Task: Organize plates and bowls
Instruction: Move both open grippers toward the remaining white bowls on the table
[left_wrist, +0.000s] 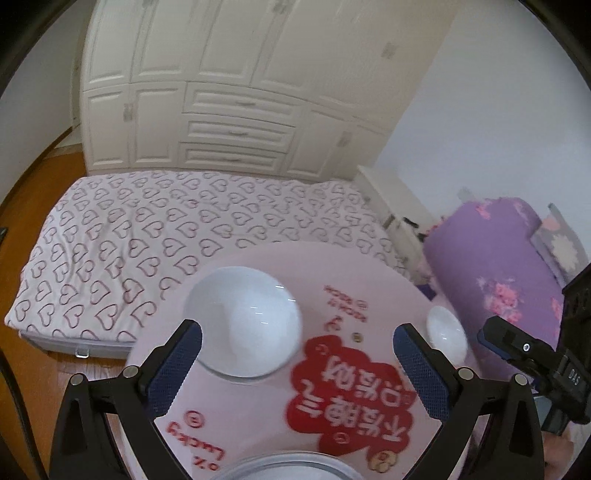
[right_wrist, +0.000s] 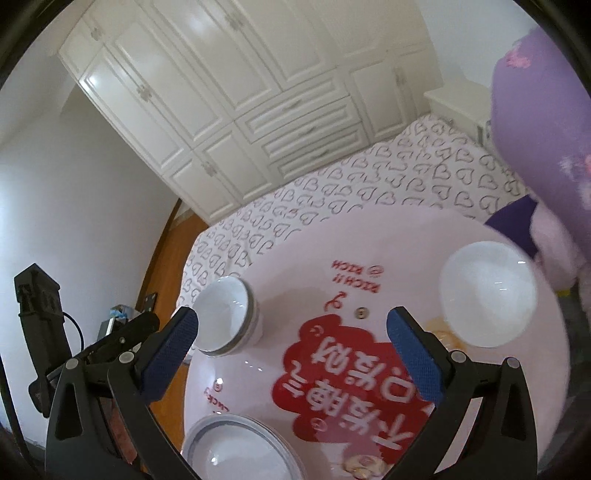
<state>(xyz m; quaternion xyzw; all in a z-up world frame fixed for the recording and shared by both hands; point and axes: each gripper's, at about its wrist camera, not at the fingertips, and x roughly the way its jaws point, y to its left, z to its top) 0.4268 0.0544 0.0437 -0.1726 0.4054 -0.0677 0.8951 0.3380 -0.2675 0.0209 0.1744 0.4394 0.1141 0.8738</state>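
Bowls sat apart on the pink desk: stacked bowls far left, a bowl far right, plates near. Left gripper and right gripper both gaped wide, empty.

Setting: a bedroom in a home. A bed with a heart-print sheet stands against a white panelled wardrobe with drawers. A purple floral quilt lies rolled beside a nightstand. The floor is orange-brown wood. A round pink table stands near the bed.
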